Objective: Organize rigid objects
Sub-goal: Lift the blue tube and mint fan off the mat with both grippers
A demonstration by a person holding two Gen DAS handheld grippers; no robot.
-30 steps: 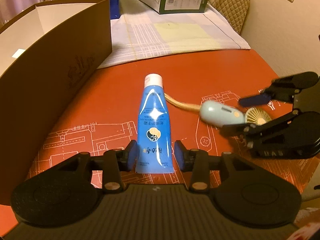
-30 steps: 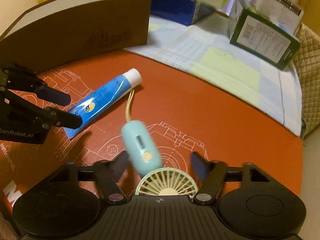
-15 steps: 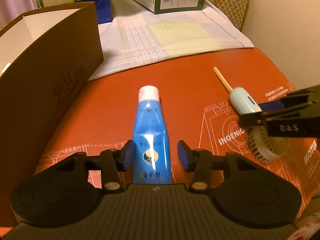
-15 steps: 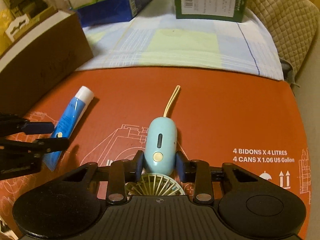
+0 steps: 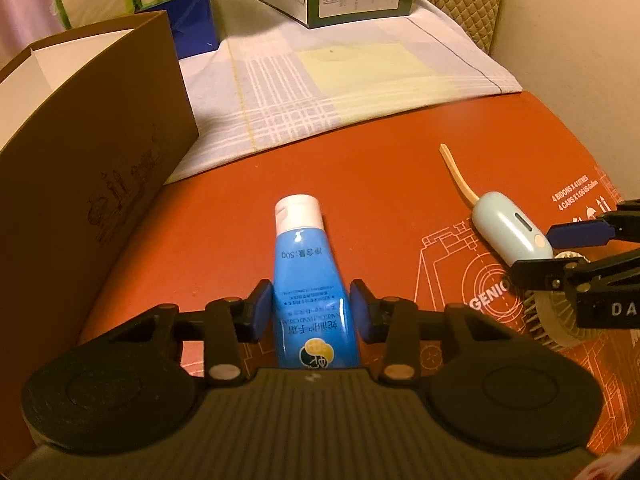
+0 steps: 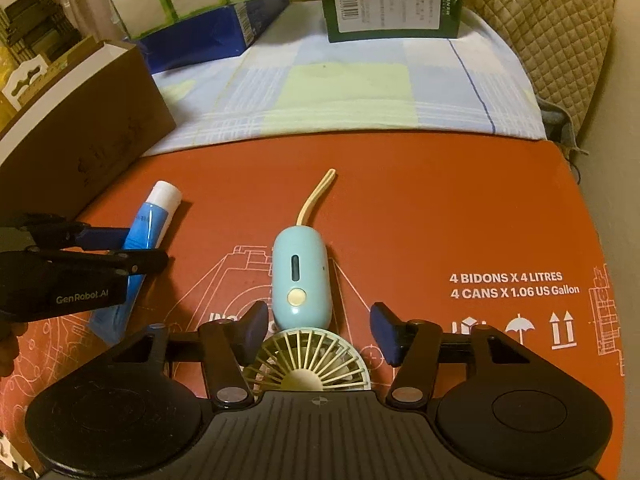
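Two claws (image 5: 307, 312) (image 6: 319, 326), one tube (image 5: 306, 276), one fan (image 6: 302, 280)

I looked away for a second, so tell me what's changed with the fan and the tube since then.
The right gripper closed on the handheld fan, straightened it, then opened; the fan lies free on the red board. The left gripper slid farther along the blue tube, jaws open beside it. The tube and brown box stayed put.

Red printed board (image 6: 460, 200) carries blue tube (image 5: 308, 280), handheld fan (image 6: 302, 276).
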